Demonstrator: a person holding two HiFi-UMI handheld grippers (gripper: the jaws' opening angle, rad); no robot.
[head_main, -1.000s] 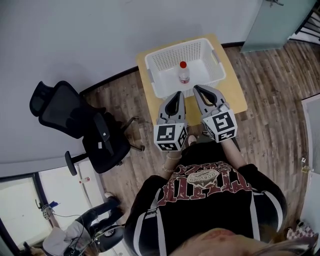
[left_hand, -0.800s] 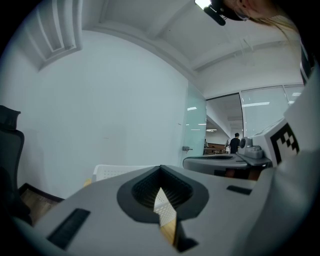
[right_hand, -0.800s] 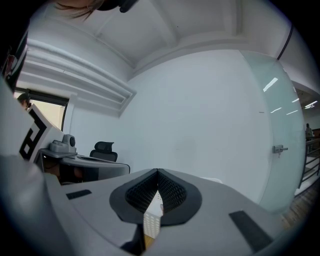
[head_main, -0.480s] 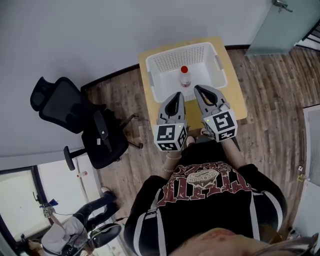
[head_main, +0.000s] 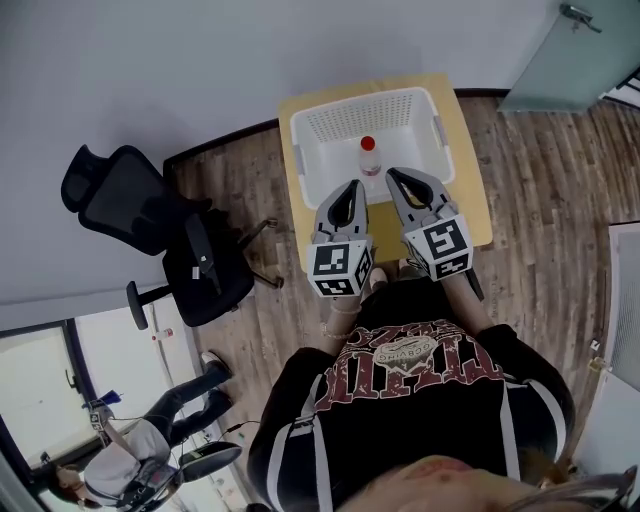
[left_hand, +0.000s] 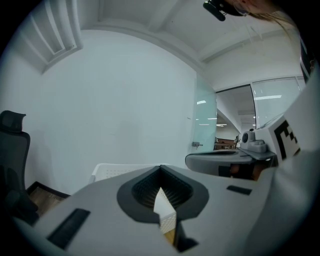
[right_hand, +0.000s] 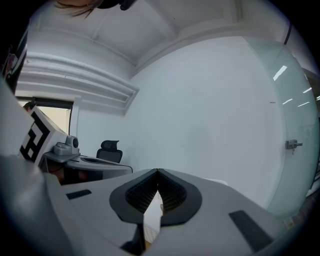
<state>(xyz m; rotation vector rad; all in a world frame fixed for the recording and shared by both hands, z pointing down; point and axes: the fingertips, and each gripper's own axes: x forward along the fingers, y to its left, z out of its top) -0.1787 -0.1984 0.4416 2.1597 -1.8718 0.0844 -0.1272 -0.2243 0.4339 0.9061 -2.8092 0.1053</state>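
Note:
Both grippers are held side by side in front of the person's chest, above the near edge of a small wooden table (head_main: 474, 190). My left gripper (head_main: 354, 186) is shut and holds nothing; its jaws meet at the tip (left_hand: 160, 167). My right gripper (head_main: 393, 175) is likewise shut and empty (right_hand: 158, 171). Just beyond their tips, a white perforated basket (head_main: 330, 125) sits on the table. A clear bottle with a red cap (head_main: 368, 155) stands upright inside it. The basket rim (left_hand: 111, 170) shows in the left gripper view.
A black office chair (head_main: 160, 235) stands on the wood floor left of the table, and shows in the right gripper view too (right_hand: 110, 149). A white wall runs behind the table. A glass door (head_main: 575, 45) is at the far right. Another person's legs (head_main: 185, 395) appear at lower left.
Both grippers stay shut and side by side. The views have swung slightly: the glass door has slid to the right in both gripper views, and the table sits a little higher in the head view.

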